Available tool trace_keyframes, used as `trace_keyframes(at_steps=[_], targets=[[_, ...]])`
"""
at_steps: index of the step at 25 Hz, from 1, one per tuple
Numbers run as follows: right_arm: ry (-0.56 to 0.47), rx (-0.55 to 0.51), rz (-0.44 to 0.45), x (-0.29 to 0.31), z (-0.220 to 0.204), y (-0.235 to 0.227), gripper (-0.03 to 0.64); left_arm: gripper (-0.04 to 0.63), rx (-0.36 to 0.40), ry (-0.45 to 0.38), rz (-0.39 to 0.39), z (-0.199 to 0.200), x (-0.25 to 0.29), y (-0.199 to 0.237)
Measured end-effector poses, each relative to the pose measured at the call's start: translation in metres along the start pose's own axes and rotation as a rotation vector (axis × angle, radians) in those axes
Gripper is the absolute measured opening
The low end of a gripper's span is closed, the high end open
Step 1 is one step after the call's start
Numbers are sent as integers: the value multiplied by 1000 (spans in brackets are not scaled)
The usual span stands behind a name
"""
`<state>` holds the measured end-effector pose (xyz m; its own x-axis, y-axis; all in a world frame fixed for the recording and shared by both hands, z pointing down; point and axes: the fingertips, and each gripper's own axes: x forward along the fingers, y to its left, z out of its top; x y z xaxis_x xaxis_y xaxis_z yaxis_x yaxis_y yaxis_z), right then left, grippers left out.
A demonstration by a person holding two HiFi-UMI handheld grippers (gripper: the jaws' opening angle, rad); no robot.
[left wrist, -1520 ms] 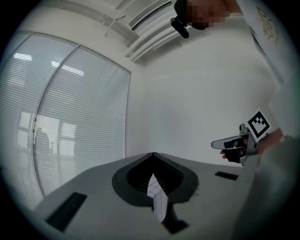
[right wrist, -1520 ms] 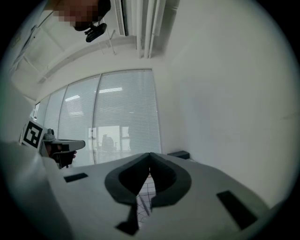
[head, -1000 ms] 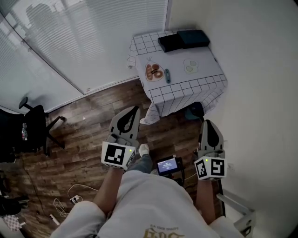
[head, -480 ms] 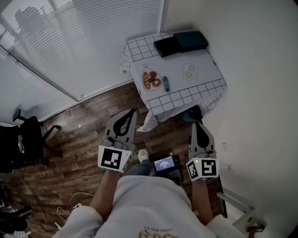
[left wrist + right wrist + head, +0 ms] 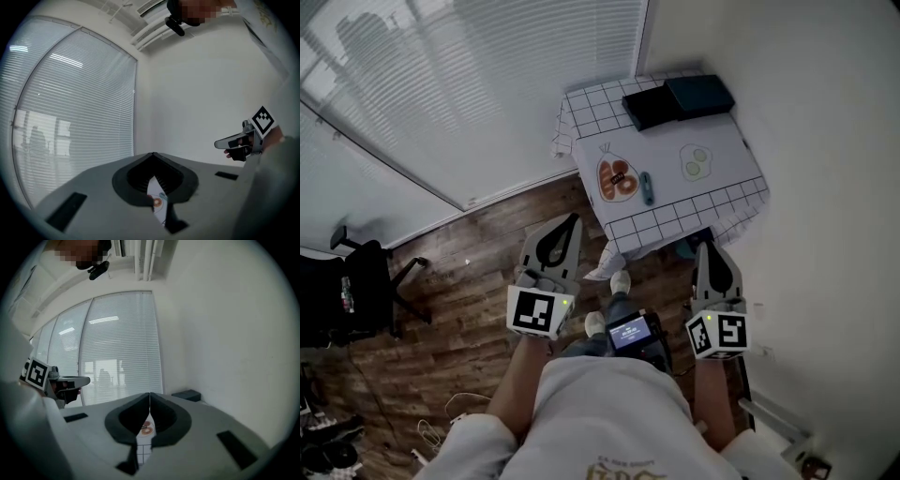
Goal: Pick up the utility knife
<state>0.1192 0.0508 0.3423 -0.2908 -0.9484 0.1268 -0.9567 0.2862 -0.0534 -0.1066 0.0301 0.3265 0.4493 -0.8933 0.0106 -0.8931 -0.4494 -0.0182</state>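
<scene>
**benchrat:** ok so where's the utility knife [image 5: 647, 187] actually sitting?

**mo_k:** On the small table [image 5: 727, 141] in the corner, the white-topped one with the grid border. It's a little teal thing lying flat just right of the steak print [image 5: 617, 178] (printed on the cover as far as I can see, not a real plate). It's nearer the front edge than the two dark boxes [image 5: 678, 101] at the far end.

**benchrat:** which way does it point?

**mo_k:** The long axis runs almost straight away from the person, with the far end leaning a touch left in the head view, alongside the steak print. It's too small to tell which end has the blade.

**benchrat:** and the grippers?

**mo_k:** Both are pinched tight, tips meeting, with nothing between them in either gripper view. Only a sliver of the table shows through the gap lower down. The left gripper [image 5: 574, 218] and right gripper [image 5: 710, 247] both point toward the table from over the wood floor [image 5: 469, 291]. They're short of its front edge and well apart from the knife, and the right one is close to the white wall [image 5: 825, 187].
</scene>
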Motion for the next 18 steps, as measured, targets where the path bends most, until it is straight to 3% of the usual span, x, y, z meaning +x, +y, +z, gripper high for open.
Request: trace_keyframes(at_steps=[18], targets=[[116, -17, 82, 150, -16, -55, 8, 8, -2, 97, 8, -37, 135, 41]])
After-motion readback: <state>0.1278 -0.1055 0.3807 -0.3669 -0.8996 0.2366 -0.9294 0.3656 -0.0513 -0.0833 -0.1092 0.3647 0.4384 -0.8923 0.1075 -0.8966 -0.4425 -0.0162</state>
